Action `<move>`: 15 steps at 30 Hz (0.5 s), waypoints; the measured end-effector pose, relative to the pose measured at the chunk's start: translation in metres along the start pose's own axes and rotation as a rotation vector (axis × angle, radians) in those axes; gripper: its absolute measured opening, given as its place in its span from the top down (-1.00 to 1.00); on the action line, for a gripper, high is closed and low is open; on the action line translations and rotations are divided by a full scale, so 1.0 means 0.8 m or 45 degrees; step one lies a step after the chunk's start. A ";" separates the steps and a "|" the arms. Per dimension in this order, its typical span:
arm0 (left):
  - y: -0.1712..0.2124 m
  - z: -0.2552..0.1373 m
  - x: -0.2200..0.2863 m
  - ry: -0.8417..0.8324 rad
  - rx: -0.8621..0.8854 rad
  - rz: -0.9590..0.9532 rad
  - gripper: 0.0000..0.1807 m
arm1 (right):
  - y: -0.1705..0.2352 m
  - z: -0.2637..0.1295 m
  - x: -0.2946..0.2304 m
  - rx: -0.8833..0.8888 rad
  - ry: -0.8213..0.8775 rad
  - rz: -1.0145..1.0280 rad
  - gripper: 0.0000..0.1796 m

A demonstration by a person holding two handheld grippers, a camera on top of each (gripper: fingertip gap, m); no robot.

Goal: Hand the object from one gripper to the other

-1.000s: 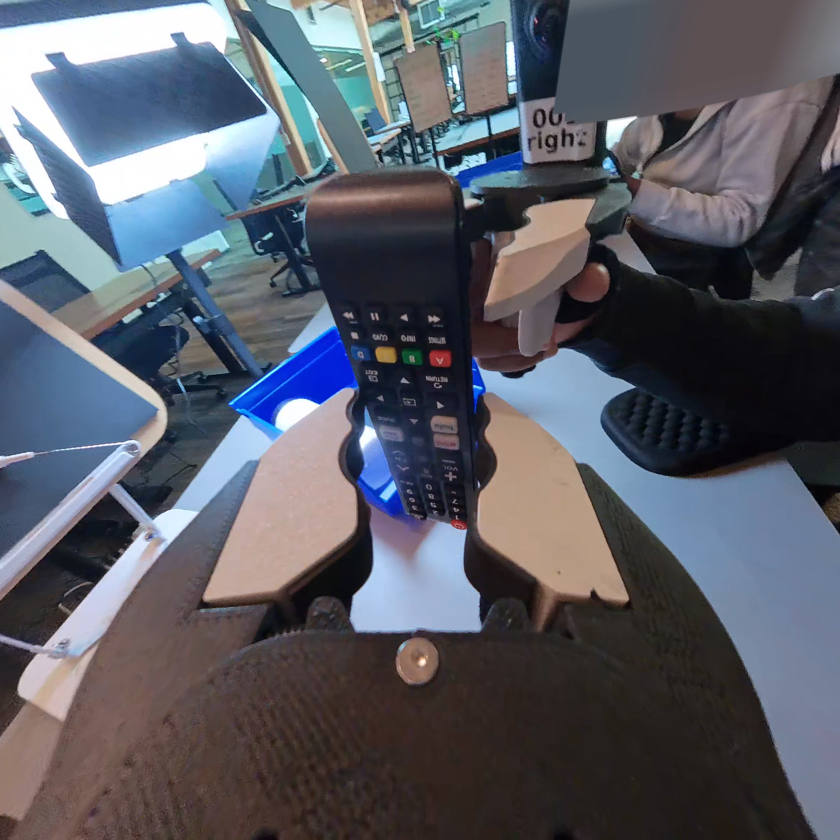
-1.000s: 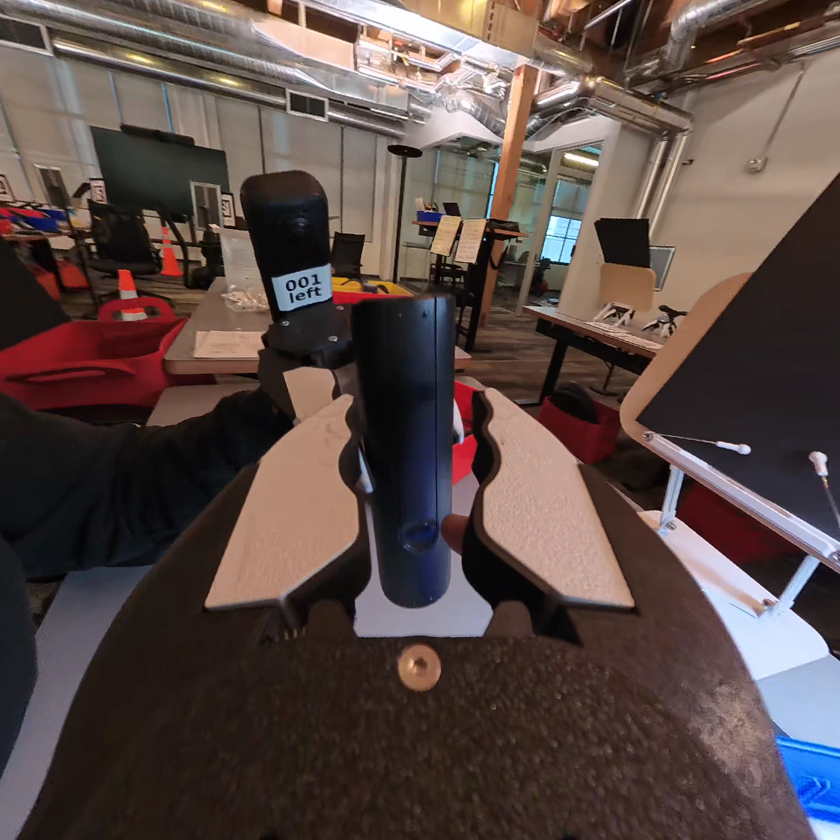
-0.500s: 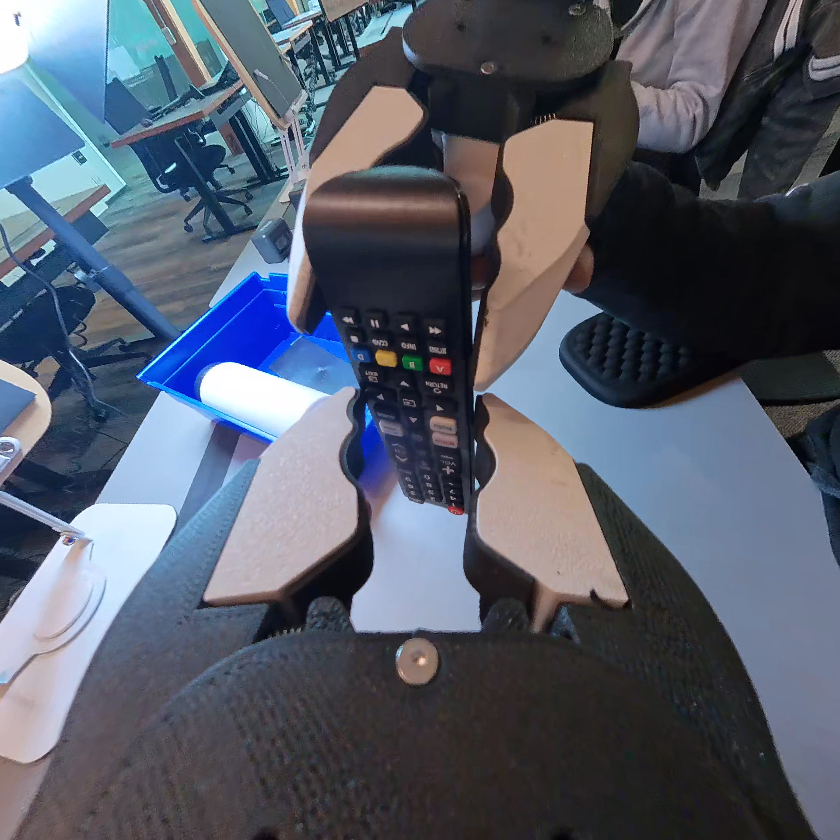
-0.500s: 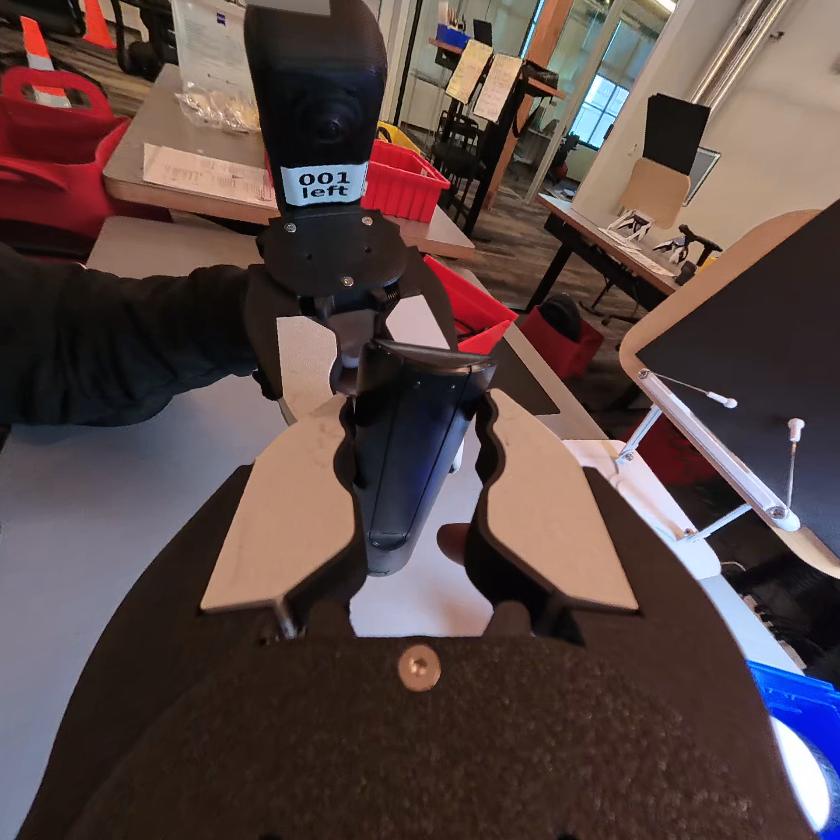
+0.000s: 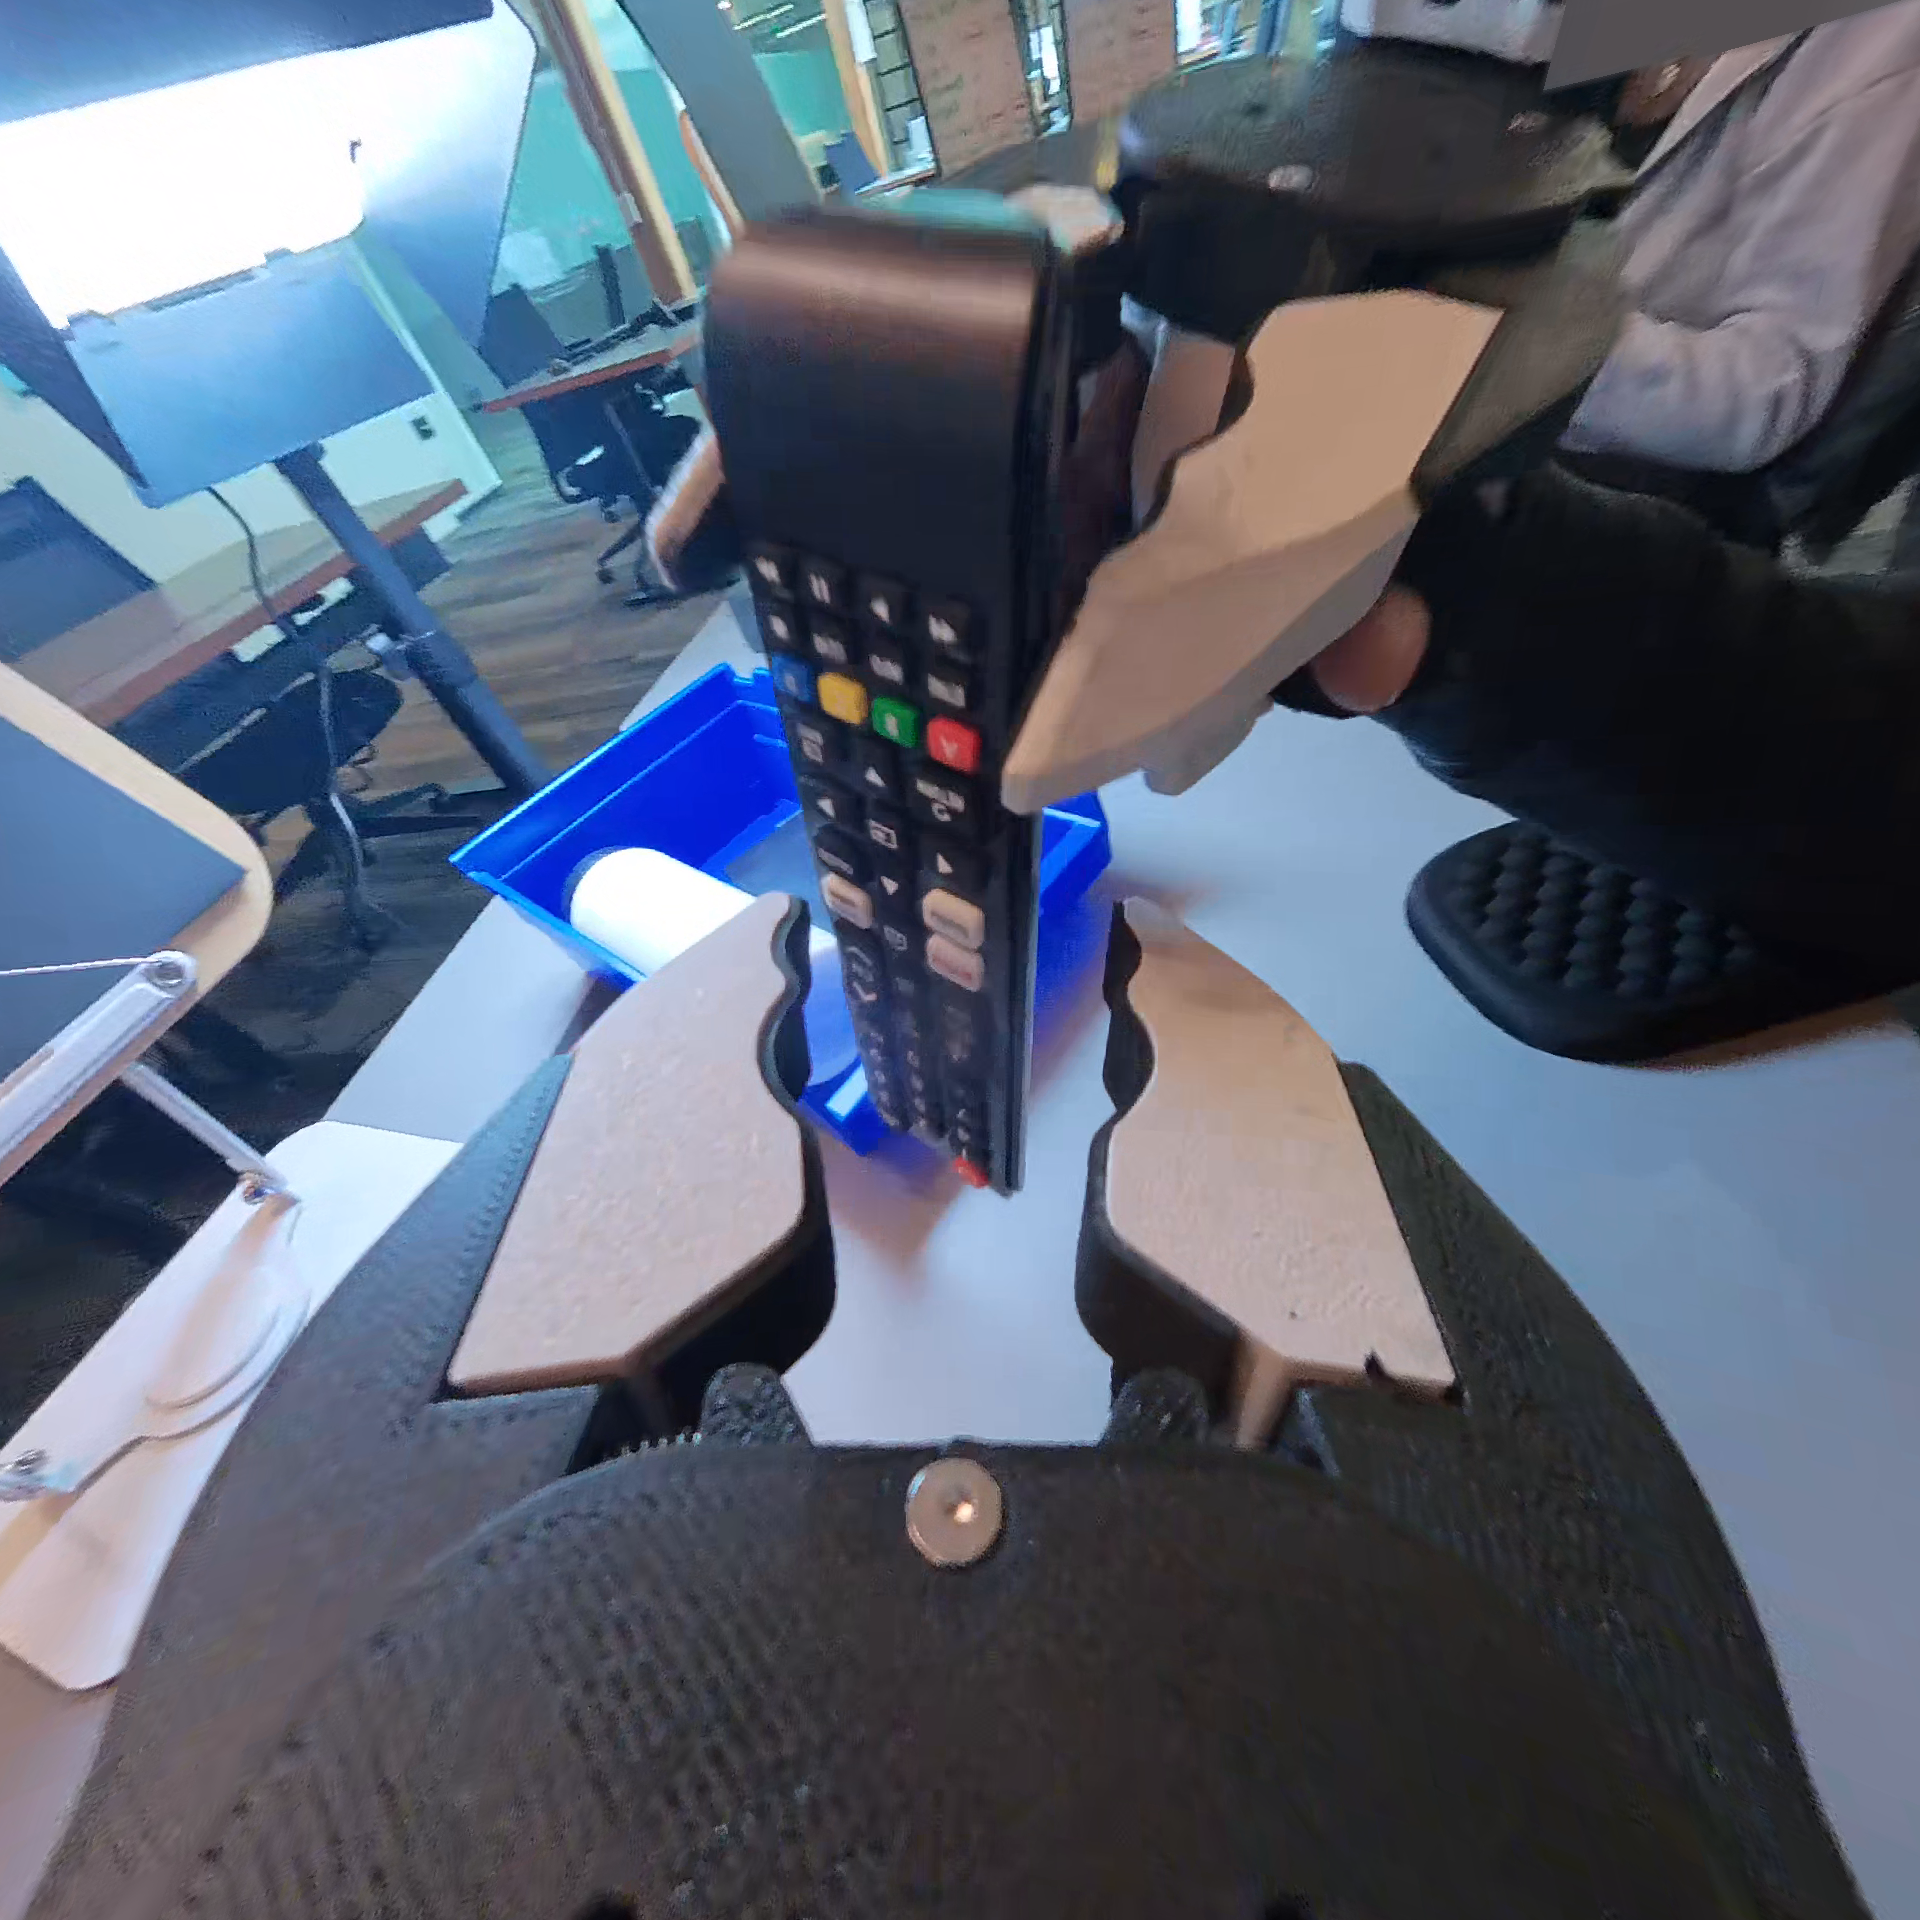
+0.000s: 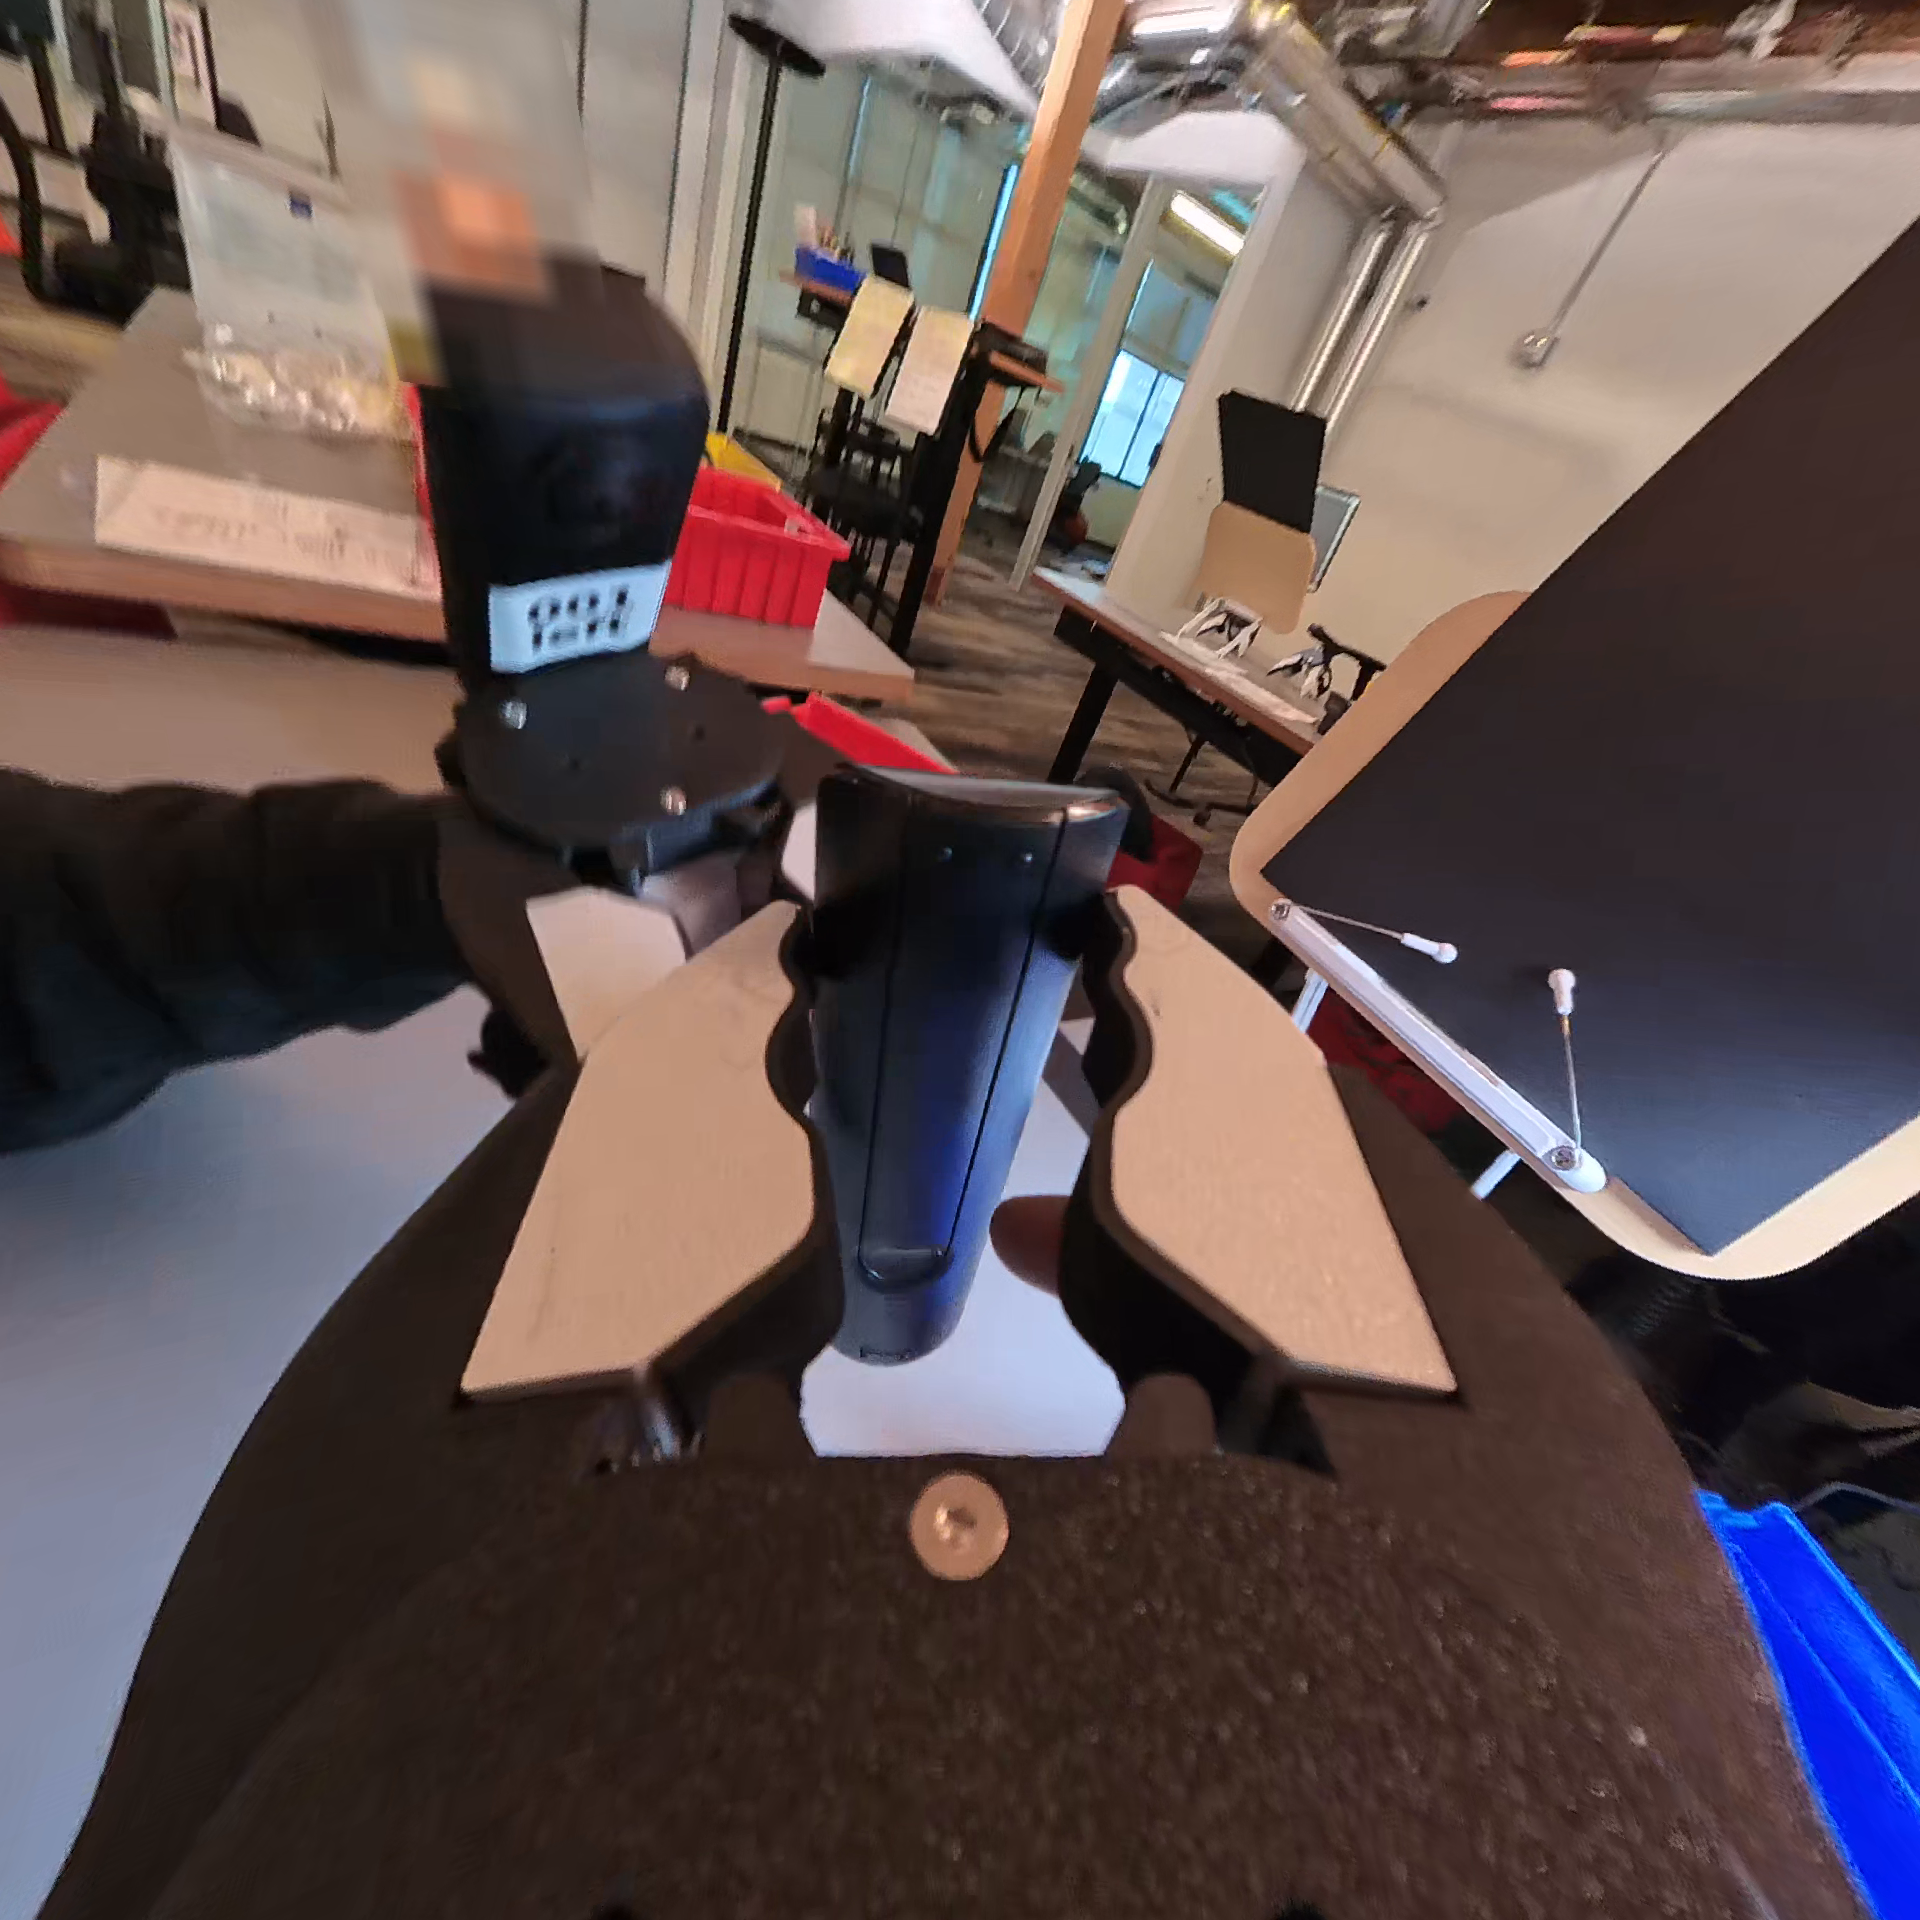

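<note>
Gripped at frame centre, the long black plastic remote (image 6: 935,1070) is pinched by the right gripper (image 6: 951,935). The left gripper (image 5: 951,935) is spread, clear. Rigid, light, probably slick: best clamped across its narrow sides.

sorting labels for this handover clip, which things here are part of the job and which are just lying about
Part of the job:
- remote control
- right gripper, shut on the remote
- left gripper, open around the remote's lower end

Just lying about:
- blue bin
- white roll in the bin
- black textured pad
- red bin
</note>
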State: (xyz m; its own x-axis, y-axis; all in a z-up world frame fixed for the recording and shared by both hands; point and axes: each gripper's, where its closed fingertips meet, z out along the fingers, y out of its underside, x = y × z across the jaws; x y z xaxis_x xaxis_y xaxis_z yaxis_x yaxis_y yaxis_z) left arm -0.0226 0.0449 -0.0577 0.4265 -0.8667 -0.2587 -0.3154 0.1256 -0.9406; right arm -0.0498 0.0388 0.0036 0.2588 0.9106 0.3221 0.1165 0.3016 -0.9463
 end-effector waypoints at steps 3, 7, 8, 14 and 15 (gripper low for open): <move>-0.001 0.010 -0.005 -0.090 0.049 0.025 0.45 | -0.009 0.003 -0.004 0.054 0.018 0.030 0.44; -0.011 0.000 -0.025 -0.287 0.123 0.193 0.58 | -0.020 -0.002 -0.003 0.095 0.049 0.008 0.45; -0.016 -0.007 -0.031 -0.338 0.141 0.236 0.59 | -0.023 -0.005 -0.001 0.107 0.048 0.016 0.45; -0.021 -0.041 -0.062 -0.644 -0.019 0.692 0.61 | -0.011 -0.012 0.006 0.070 -0.034 0.088 0.46; -0.019 -0.044 -0.066 -0.676 -0.044 0.774 0.61 | -0.004 -0.011 0.004 0.035 -0.068 0.102 0.44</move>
State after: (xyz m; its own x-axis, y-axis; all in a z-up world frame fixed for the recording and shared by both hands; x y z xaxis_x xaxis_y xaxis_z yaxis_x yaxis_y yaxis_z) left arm -0.0702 0.0713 -0.0222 0.5150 -0.3055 -0.8009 -0.6439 0.4789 -0.5967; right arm -0.0407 0.0384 0.0078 0.2150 0.9455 0.2445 0.0712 0.2345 -0.9695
